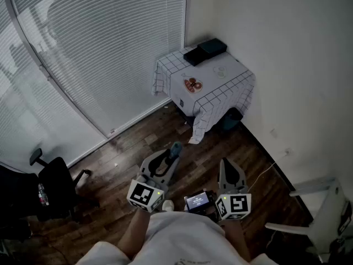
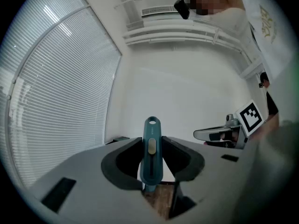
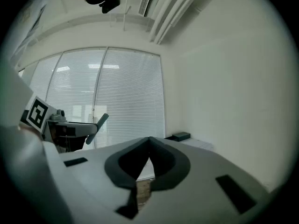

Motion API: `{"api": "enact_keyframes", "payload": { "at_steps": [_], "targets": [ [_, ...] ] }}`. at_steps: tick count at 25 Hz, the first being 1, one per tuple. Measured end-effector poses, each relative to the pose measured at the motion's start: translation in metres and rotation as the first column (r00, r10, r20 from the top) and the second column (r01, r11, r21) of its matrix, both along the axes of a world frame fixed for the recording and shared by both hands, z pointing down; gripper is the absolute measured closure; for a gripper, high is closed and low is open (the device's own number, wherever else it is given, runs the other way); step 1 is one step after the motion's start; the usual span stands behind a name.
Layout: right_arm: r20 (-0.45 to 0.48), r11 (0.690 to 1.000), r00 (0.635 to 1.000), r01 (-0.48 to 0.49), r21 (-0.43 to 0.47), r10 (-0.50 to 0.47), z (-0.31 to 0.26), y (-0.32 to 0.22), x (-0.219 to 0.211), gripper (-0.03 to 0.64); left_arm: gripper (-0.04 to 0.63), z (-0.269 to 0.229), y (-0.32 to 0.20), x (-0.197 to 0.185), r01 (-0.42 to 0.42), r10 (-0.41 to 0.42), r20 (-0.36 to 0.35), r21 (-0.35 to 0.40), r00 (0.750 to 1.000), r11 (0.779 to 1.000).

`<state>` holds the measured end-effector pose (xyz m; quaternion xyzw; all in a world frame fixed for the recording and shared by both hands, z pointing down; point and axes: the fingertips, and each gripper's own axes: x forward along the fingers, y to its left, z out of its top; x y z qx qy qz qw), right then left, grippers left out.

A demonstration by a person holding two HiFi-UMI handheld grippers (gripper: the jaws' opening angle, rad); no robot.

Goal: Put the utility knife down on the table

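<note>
My left hand-held gripper [image 2: 152, 143] is clamped on the teal utility knife [image 2: 152, 127]. The jaws press on its body from both sides, and its rounded end with the hanging hole pokes out past the jaw tips. The yellowish slider on its spine faces the gripper camera. My right hand-held gripper [image 3: 149, 140] is closed on nothing, its jaw tips meeting with no gap. In the head view both grippers are held level close in front of me, the left one angled toward the right, over the dark wooden floor [image 1: 132, 148]. A small device with a lit screen [image 1: 197, 201] sits between the two marker cubes. The table [image 1: 231, 73], draped in a white checked cloth, stands well away in the far corner, with two dark flat boxes [image 1: 205, 50] at its far edge. The knife is in the air, well apart from that table. A black office chair [image 1: 52, 186] stands at the near left, by the blinds [image 1: 99, 43].
</note>
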<state>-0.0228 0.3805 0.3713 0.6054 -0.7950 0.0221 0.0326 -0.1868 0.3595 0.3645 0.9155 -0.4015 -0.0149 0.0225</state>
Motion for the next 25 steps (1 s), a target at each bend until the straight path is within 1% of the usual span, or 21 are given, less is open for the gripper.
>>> {"api": "enact_keyframes", "payload": {
  "at_steps": [3,6,8,10,13,15,19,25],
  "targets": [
    [-0.001,1.0,1.0,0.005,0.004,-0.005,0.001,0.003,0.003,0.609,0.459,-0.002,0.003,0.006,-0.003,0.003,0.018,0.01,1.0,1.0],
    [-0.013,1.0,1.0,0.009,0.012,-0.009,-0.001,0.006,0.007,0.609,0.459,-0.007,0.007,0.019,-0.024,0.021,0.055,0.043,0.998,0.999],
    [-0.006,1.0,1.0,0.015,0.017,-0.015,-0.002,0.006,0.011,0.609,0.459,-0.01,0.006,0.027,-0.032,0.028,0.062,0.067,0.998,0.997],
    [0.001,1.0,1.0,0.017,0.012,-0.017,-0.002,0.004,0.017,0.609,0.459,-0.012,0.005,0.034,-0.027,0.024,0.05,0.056,0.998,0.998],
    [-0.033,1.0,0.999,0.018,0.018,-0.018,-0.004,0.005,0.025,0.609,0.459,-0.009,0.004,0.041,-0.018,0.017,0.03,0.031,0.999,0.999],
    [-0.047,1.0,0.999,0.025,0.018,-0.024,-0.003,0.005,0.031,0.609,0.459,-0.003,0.003,0.046,-0.01,0.009,0.04,0.024,0.999,1.0],
    [-0.033,0.999,0.999,0.037,0.0,-0.037,0.006,0.005,0.045,0.609,0.459,0.003,0.006,0.05,0.013,-0.013,0.046,0.007,0.999,1.0],
    [-0.028,1.0,0.999,0.028,-0.014,-0.028,0.009,0.001,0.056,0.609,0.459,0.007,0.002,0.059,0.01,-0.009,0.053,-0.001,0.999,1.0]
  ]
}}
